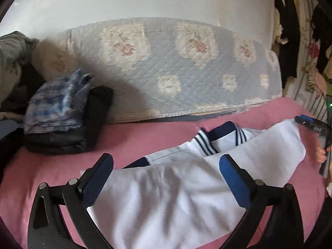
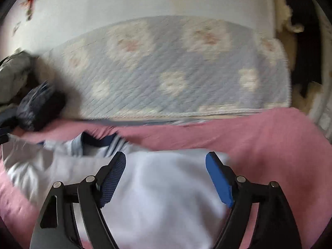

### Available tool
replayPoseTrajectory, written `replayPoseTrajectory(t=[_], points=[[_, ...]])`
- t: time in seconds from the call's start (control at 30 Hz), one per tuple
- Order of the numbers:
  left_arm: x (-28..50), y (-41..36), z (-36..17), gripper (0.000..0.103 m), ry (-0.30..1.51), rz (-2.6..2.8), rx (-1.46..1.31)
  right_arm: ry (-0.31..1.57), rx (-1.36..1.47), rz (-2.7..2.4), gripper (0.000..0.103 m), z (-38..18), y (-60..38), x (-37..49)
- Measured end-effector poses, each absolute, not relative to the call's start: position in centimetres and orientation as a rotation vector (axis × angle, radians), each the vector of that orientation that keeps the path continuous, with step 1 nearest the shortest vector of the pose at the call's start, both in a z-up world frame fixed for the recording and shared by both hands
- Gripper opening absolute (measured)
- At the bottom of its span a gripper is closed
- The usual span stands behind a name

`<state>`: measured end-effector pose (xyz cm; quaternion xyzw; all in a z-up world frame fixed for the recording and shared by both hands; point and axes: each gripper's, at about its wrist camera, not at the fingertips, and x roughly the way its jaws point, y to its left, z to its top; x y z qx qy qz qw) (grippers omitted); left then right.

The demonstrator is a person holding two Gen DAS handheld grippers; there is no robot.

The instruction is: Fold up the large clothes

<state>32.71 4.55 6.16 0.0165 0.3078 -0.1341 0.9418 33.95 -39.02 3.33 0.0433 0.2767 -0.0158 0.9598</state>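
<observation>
Left claw: my left claw [image 1: 166, 164] is spread wide, both pads apart over the white cloth, pinching nothing.
Right claw: my right claw [image 2: 166, 161] is likewise spread, hanging above the same white cloth; this view is motion-blurred.
Garment: I see the white garment [image 1: 166, 197] lying on the pink bed sheet [image 1: 51, 166], its white panel laid over the body. Its long axis runs from near me away toward the wall.
Collar: the navy-striped collar [image 1: 204, 143] sits at the far end, so the neck points away from me.
Right claw, seen from left: its blue and black body [image 1: 311, 124] shows at the garment's far right corner; I cannot tell if it touches the cloth.
Stack: folded dark clothes [image 1: 62, 122] sit far left on the sheet, well apart from the garment.
Beyond: a quilted floral mattress [image 1: 186, 72] leans against the wall [image 1: 124, 0].
</observation>
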Motion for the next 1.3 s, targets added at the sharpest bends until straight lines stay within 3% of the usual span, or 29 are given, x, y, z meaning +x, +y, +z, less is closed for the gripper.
replayPoseTrajectory(t=[0.33, 0.37, 0.4, 0.43, 0.47, 0.5, 0.53, 0.57, 0.77, 0.93, 1.0, 1.13, 1.2, 1.3], points=[[34.2, 9.5, -1.3, 0.103, 0.987, -0.197, -0.114, 0.825, 0.367, 0.164, 0.085, -2.0, -43.6, 34.7], [34.5, 9.4, -2.3, 0.1, 1.014, -0.193, -0.101, 0.845, 0.376, 0.168, 0.076, -2.7, -43.3, 35.1], [34.8, 9.1, -2.9, 0.08, 1.021, -0.209, -0.09, 0.842, 0.367, 0.149, 0.065, -2.9, -43.1, 35.0], [35.0, 8.9, -3.2, 0.067, 1.007, -0.251, -0.105, 0.829, 0.344, 0.144, 0.045, -2.8, -42.4, 35.0], [34.9, 8.8, -2.9, 0.039, 0.991, -0.278, -0.127, 0.803, 0.327, 0.158, 0.024, -2.5, -41.7, 34.9], [34.8, 8.9, -1.9, 0.014, 0.946, -0.27, -0.141, 0.762, 0.307, 0.16, 0.019, -1.9, -41.2, 34.5], [34.5, 9.3, -0.4, 0.011, 0.871, -0.299, -0.17, 0.711, 0.281, 0.131, 0.016, -1.2, -40.7, 34.1], [34.6, 9.6, 0.8, 0.011, 0.827, -0.324, -0.2, 0.649, 0.258, 0.085, 0.008, -0.1, -40.2, 33.4], [36.2, 9.9, 4.7, 0.011, 0.657, -0.276, -0.204, 0.505, 0.067, -0.112, 0.008, 3.9, -37.8, 34.5], [39.5, 10.3, -0.5, 0.013, 0.832, -0.251, -0.189, 0.75, 0.128, -0.115, 0.009, -2.2, -39.5, 39.6], [39.9, 9.8, -2.1, 0.025, 0.847, -0.204, -0.104, 0.792, 0.081, -0.145, 0.016, -3.9, -39.4, 40.4], [40.1, 10.9, -2.2, 0.037, 0.863, -0.214, -0.169, 0.813, 0.049, -0.162, 0.023, -4.0, -39.3, 40.4], [40.4, 10.9, -2.1, 0.054, 0.898, -0.242, -0.168, 0.814, 0.063, -0.165, 0.026, -3.6, -39.8, 39.9], [40.5, 10.8, -1.7, 0.057, 0.949, -0.241, -0.121, 0.825, 0.051, -0.191, 0.045, -3.0, -40.0, 39.2]])
